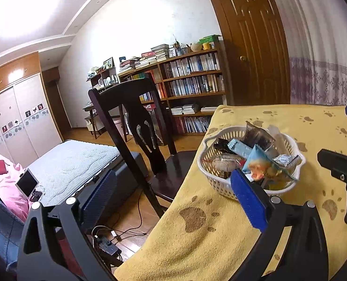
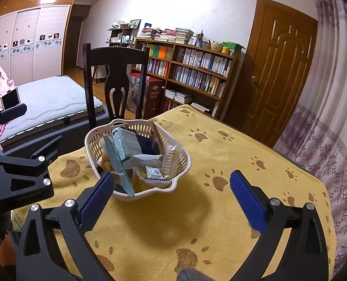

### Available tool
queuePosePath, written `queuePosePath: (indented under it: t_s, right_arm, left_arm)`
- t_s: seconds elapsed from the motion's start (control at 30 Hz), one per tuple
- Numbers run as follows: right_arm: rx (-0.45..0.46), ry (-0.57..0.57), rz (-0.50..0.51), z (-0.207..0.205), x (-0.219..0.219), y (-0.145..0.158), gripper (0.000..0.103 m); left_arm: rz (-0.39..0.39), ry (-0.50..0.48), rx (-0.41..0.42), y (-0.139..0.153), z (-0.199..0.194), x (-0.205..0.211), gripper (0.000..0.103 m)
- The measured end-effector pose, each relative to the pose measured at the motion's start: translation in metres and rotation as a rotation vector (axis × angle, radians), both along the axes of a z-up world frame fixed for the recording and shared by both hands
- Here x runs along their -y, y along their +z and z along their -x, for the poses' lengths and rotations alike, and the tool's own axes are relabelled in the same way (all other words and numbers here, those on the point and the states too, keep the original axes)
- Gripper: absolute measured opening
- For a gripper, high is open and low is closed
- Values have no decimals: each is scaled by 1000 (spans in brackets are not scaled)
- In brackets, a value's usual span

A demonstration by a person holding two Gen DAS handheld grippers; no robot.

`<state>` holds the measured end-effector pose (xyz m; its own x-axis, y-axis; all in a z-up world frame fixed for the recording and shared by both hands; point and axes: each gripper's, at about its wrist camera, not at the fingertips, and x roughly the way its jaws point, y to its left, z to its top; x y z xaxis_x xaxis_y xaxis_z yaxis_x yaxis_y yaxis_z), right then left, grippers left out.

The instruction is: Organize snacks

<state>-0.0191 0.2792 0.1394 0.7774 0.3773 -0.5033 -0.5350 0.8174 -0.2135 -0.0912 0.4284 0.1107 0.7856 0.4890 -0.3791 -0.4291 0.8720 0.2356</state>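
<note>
A white slotted basket [image 1: 216, 182] [image 2: 90, 145] stands on the yellow paw-print cloth [image 1: 197, 234] [image 2: 220, 210], filled with several wrapped snacks. Among them are a light-blue packet [image 1: 262, 164] [image 2: 120, 164], a small silver packet [image 1: 284, 159] [image 2: 154, 172] and a dark packet [image 1: 258, 135]. My left gripper [image 1: 173, 196] is open and holds nothing; its right pad sits just in front of the basket's near rim, and its left finger hangs past the table edge. My right gripper [image 2: 172, 199] is open too, with nothing between its fingers, and its left pad is close to the basket's near side.
A dark wooden chair [image 1: 138, 117] [image 2: 112, 70] stands against the table behind the basket. Beyond it are a bed [image 2: 51, 100], a bookshelf [image 2: 197, 70], a brown door [image 2: 283, 65] and a curtain [image 2: 326, 140]. A power strip and cables [image 1: 107, 243] lie on the floor.
</note>
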Motion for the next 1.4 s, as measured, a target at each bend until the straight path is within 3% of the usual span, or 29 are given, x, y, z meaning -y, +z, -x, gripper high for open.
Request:
queuePosePath:
  t_s: [0.4,1.4]
  right_arm:
    - [27,-11,49,4,-4,-4,98]
    - [58,-9,95,5,-8,-8,98]
  left_arm:
    - [-60,-36,-25,-5,0,15,100]
    - [-71,-54,-32,-11,-2,23,100]
